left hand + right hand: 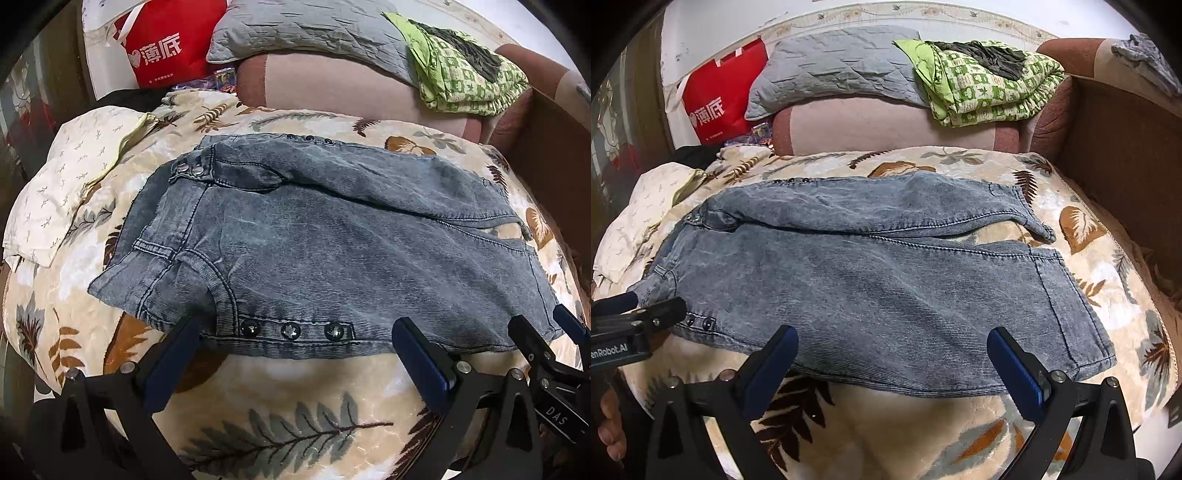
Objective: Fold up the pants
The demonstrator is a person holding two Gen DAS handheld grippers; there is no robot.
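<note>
The grey denim pants point(871, 280) lie flat on a leaf-patterned blanket point(908, 435) spread over what appears to be a sofa seat, long axis running left to right across both views, waistband toward the left and leg hems toward the right. The two legs lie side by side, the farther one slightly rumpled and overlapping the nearer at the seat. The left tongs point(295, 350) stand wide apart at the near edge by the waist end, straddling the row of three studs point(291, 330); the left finger tip touches or just overlaps the fabric edge, nothing gripped. The right tongs point(890, 350) are likewise spread wide and hold nothing, positioned at the near edge around mid-leg, tips at the cloth edge. Each hand is thus nearest its own end of the near long side. Judgement: the coming move is likely a lift of the near edge over the far leg. Open blanket lies beyond the pants up to the backrest point(886, 125); a brown armrest point(1126, 158) bounds the right side, and a pale cloth point(62, 177) lies near the waistband on the left.
</note>
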